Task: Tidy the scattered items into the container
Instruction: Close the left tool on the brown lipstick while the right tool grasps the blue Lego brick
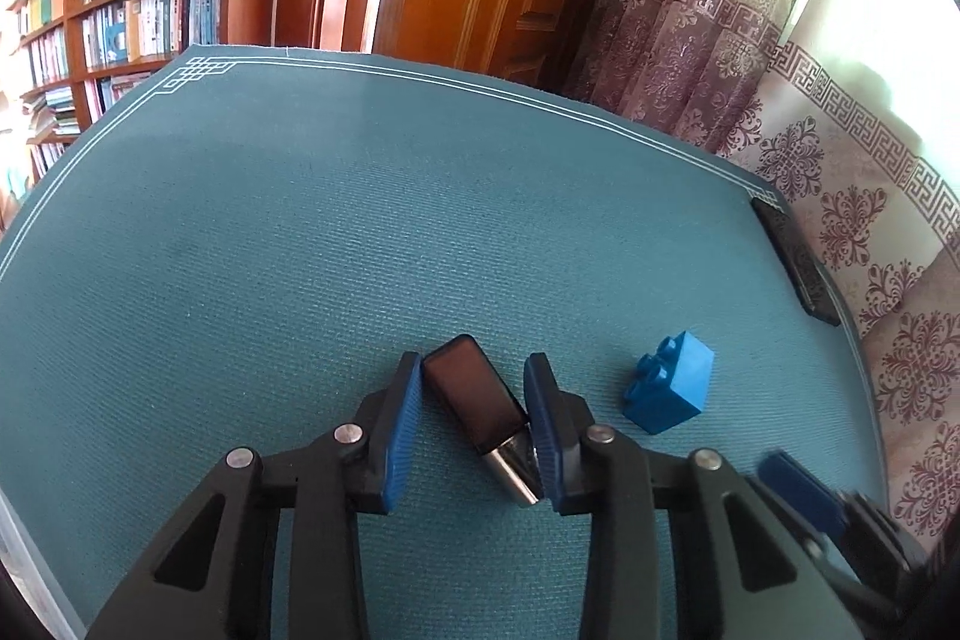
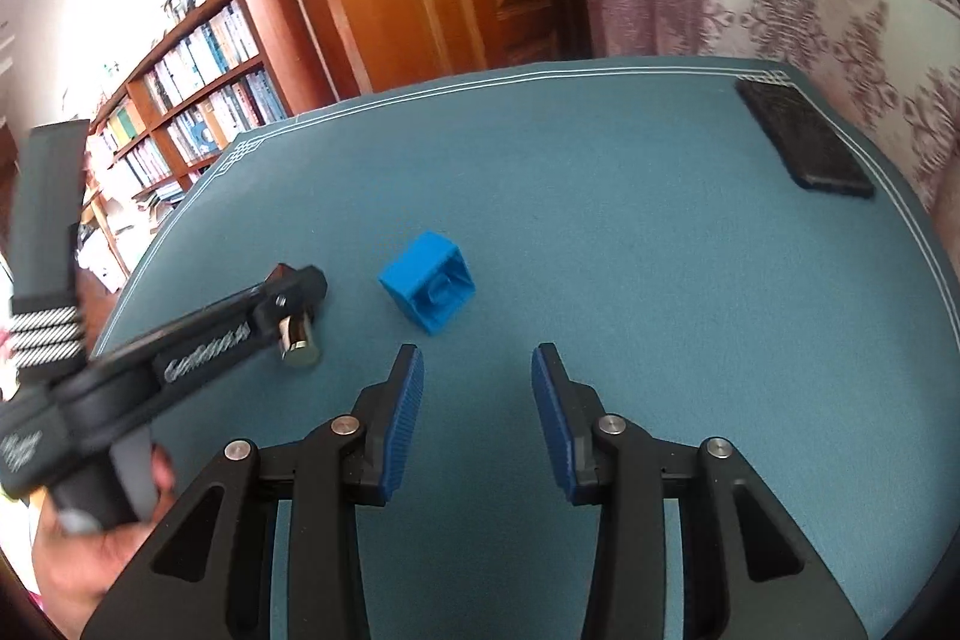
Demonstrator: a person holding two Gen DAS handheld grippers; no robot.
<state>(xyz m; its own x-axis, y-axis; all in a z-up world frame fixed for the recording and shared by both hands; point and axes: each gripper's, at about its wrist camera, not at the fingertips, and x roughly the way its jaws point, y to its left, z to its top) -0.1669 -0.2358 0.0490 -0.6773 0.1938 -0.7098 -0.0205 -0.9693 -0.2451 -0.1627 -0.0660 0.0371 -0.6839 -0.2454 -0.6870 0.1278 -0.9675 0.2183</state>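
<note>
The left gripper (image 1: 474, 400) sits low over the teal table mat (image 1: 300, 232), and a small dark rectangular item with a shiny metal end (image 1: 480, 415) lies between its blue pads. It's angled, dark end pointing away and metal end toward the camera. The right pad looks to be touching it near the metal end and the left pad sits at its far corner, but whether the pads are really clamping it or just framing it is hard to tell from here. In the right wrist view that same gripper (image 2: 294, 304) comes in from the left, with the metal end of the item (image 2: 300, 343) poking out under it on the mat and a hand (image 2: 90, 550) wrapped around the handle.

The right gripper (image 2: 477, 370) hangs above the mat with its pads spread wide and nothing between them. A blue toy brick (image 2: 429, 283) lies tipped on its side just ahead of it, apart from both tools; from the left wrist view the brick (image 1: 669, 388) is just right of the left gripper. A flat black slab (image 2: 804, 138) lies at the far right corner of the mat, well away from everything. The container isn't visible in either view.
</note>
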